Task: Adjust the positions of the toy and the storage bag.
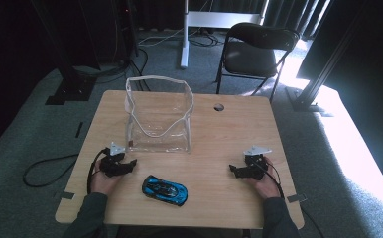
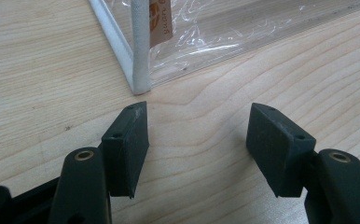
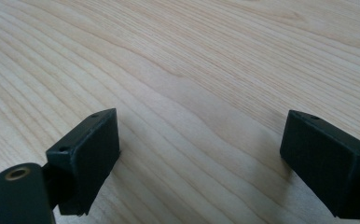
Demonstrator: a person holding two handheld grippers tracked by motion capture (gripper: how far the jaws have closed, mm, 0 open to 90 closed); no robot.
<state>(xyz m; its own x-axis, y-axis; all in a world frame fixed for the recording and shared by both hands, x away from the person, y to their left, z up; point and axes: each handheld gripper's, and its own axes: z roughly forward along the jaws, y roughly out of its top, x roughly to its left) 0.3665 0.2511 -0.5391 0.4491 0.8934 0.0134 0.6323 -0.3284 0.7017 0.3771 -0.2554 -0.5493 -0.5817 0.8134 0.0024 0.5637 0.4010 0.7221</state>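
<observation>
From the high view, you sit at a pale wooden table point(image 1: 219, 134) with rounded corners, a gripper in each hand. Your left gripper point(image 1: 130, 164) rests near the front left of the tabletop, jaws spread and holding nothing; your right gripper point(image 1: 234, 170) rests near the front right, jaws likewise apart and empty. Between them, nearer your left hand, lies a glossy blue toy car point(image 1: 164, 190) with black windows, angled across the grain. Behind it a clear plastic bag point(image 1: 157, 116) with white piping stands upright and open-mouthed, just beyond your left gripper. A small round hole point(image 1: 219, 107) marks the table's far edge, and a black folding chair point(image 1: 254, 52) stands on the grey carpet beyond.

In the left gripper view, two matte black ribbed pads point(image 2: 127, 147) stand wide over bare wood, and the bag's point(image 2: 206, 32) white-edged corner, crinkled and shiny, sits just ahead of the left jaw.

In the right gripper view, your blocky black pads point(image 3: 87, 158) gape over smooth, wavy-grained wood point(image 3: 192, 70).
</observation>
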